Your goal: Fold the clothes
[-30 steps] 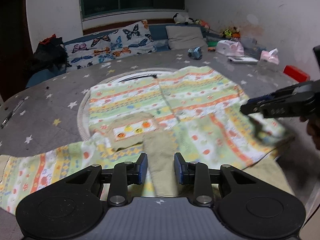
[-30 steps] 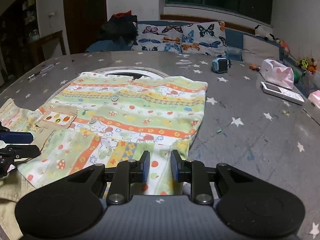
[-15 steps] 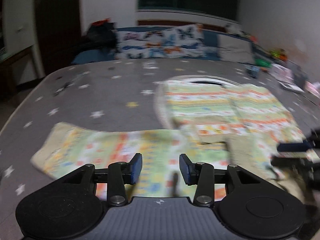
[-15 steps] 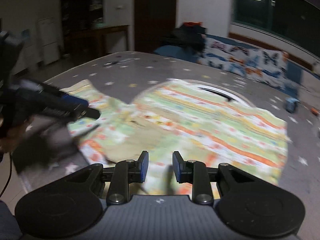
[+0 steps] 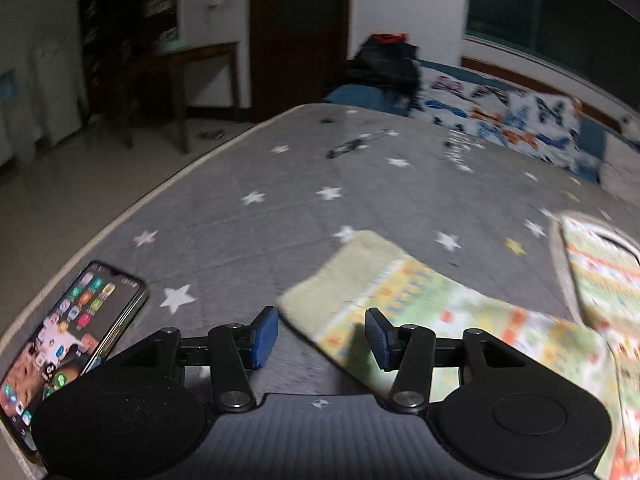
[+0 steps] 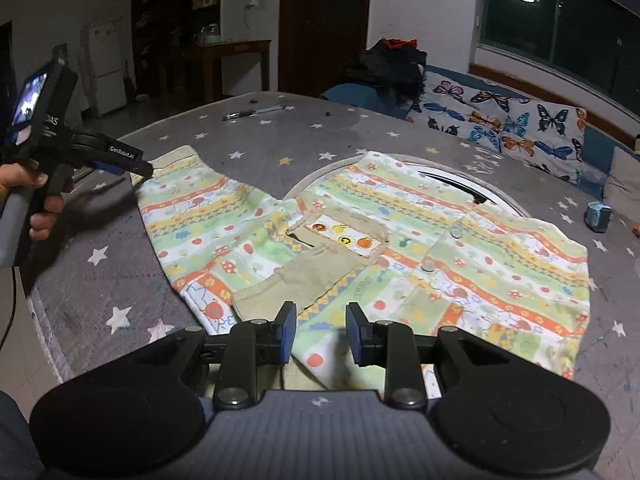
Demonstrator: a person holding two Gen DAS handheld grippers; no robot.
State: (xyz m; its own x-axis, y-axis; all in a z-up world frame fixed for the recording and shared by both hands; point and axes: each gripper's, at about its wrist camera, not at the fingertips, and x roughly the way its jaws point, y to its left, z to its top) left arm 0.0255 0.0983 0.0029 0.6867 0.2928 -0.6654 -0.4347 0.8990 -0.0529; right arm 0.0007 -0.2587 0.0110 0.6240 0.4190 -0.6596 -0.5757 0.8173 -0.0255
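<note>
Evidently the left gripper [image 5: 322, 336] has swung leftward to the outstretched sleeve [image 5: 360, 276] end, jaws wide, holding nothing. Right gripper [image 6: 321, 334] hovers part-open and empty over the shirt [image 6: 460, 264] hem; the sleeve fold looks imminent.

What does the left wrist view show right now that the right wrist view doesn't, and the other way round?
Only the left wrist view shows the phone lying at the mattress edge beside the open left gripper. Only the right wrist view shows the shirt body, its khaki pocket, the blue toy and the open right gripper. Both show the spread sleeve on the star-print mattress and the butterfly pillow.
</note>
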